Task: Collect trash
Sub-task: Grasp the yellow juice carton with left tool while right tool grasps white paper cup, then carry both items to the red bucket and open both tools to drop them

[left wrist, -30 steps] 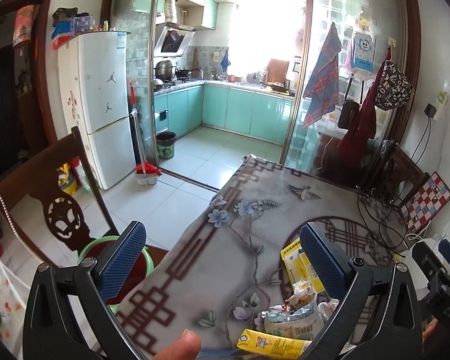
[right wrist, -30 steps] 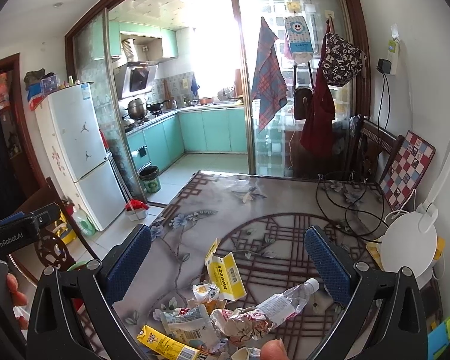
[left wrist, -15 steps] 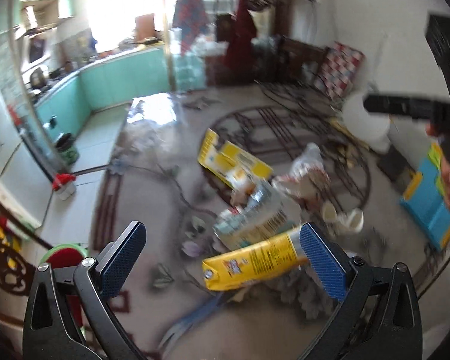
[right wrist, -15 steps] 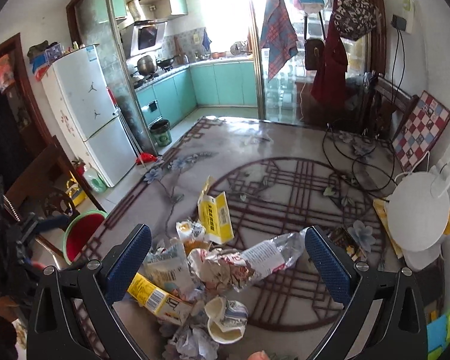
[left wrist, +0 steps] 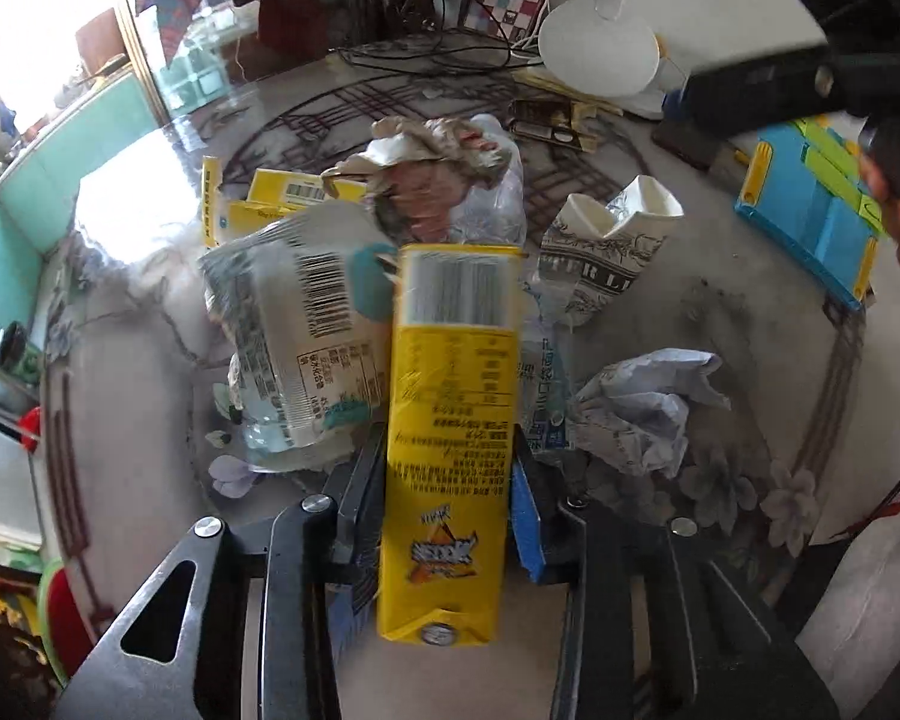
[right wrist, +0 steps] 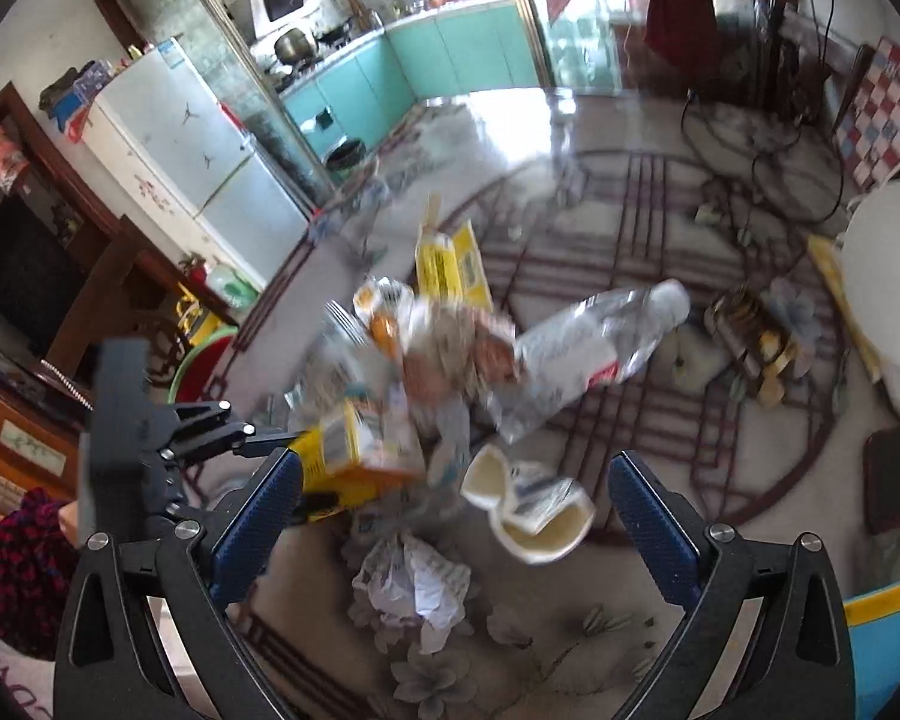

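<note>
Since a second ago the yellow carton [left wrist: 450, 450] has been clamped lengthwise in the left tongs [left wrist: 447, 498] above the tabletop [left wrist: 720, 324], presumably for binning; the right tongs [right wrist: 450, 516] are held apart over crumpled paper [right wrist: 414, 582].

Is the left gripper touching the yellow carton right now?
Touching. The left wrist view shows the left gripper closed with both fingers pressed against the sides of the yellow carton.

Left gripper [left wrist: 450, 504] fingers clamped close together; right gripper [right wrist: 450, 516] fingers spread wide.
</note>
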`<state>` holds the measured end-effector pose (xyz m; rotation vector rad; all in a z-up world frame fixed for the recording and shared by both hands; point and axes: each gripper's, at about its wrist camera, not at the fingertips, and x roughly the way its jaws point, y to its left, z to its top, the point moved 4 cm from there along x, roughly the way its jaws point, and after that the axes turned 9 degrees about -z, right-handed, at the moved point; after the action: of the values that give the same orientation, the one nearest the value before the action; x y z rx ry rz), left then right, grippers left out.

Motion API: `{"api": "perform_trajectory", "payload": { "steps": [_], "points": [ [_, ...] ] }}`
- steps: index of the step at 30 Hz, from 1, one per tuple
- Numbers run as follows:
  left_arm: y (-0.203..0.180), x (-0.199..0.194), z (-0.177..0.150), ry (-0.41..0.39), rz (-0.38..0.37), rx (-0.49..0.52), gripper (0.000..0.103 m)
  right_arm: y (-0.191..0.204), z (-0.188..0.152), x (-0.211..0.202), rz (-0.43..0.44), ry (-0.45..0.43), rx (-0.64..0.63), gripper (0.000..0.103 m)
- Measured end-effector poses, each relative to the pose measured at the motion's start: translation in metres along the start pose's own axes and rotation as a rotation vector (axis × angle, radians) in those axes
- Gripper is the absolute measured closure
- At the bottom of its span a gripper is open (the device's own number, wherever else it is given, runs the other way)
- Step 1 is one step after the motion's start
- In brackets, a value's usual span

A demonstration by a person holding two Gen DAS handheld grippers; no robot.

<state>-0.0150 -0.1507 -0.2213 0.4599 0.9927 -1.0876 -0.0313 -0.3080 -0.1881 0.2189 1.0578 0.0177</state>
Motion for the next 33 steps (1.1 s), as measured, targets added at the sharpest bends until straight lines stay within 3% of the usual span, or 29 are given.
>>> {"api": "perform_trajectory", "payload": {
  "steps": [4,9,14,18,25,28,29,30,33],
  "points": [
    [0.0,-0.034,0.003,-0.096,0.005,-0.085,0.069,0.001,-0.01,0.026,-0.057,0.042,-0.051,0.008],
    [0.01,-0.083,0.0,-0.221,0.013,-0.271,0.069,-0.011,-0.016,0.058,-0.052,0.121,-0.038,0.045],
    [0.026,-0.111,-0.004,-0.3,0.054,-0.381,0.069,-0.014,-0.015,0.064,-0.017,0.132,-0.032,0.045],
    [0.042,-0.108,-0.003,-0.312,0.046,-0.446,0.069,-0.008,-0.016,0.062,-0.037,0.157,-0.063,0.043],
    [0.046,-0.11,-0.001,-0.326,0.041,-0.437,0.068,-0.004,-0.024,0.073,-0.107,0.195,-0.106,0.034],
    [0.047,-0.113,-0.001,-0.33,0.041,-0.435,0.068,-0.011,-0.022,0.075,-0.077,0.166,-0.057,0.034],
    [0.047,-0.113,-0.001,-0.33,0.041,-0.437,0.068,-0.012,-0.022,0.076,-0.068,0.159,-0.043,0.036],
    [0.048,-0.113,-0.002,-0.331,0.04,-0.439,0.068,-0.013,-0.023,0.077,-0.063,0.155,-0.03,0.057],
    [0.049,-0.114,-0.002,-0.33,0.041,-0.446,0.068,-0.016,-0.023,0.075,-0.055,0.136,-0.003,0.062]
  ]
}}
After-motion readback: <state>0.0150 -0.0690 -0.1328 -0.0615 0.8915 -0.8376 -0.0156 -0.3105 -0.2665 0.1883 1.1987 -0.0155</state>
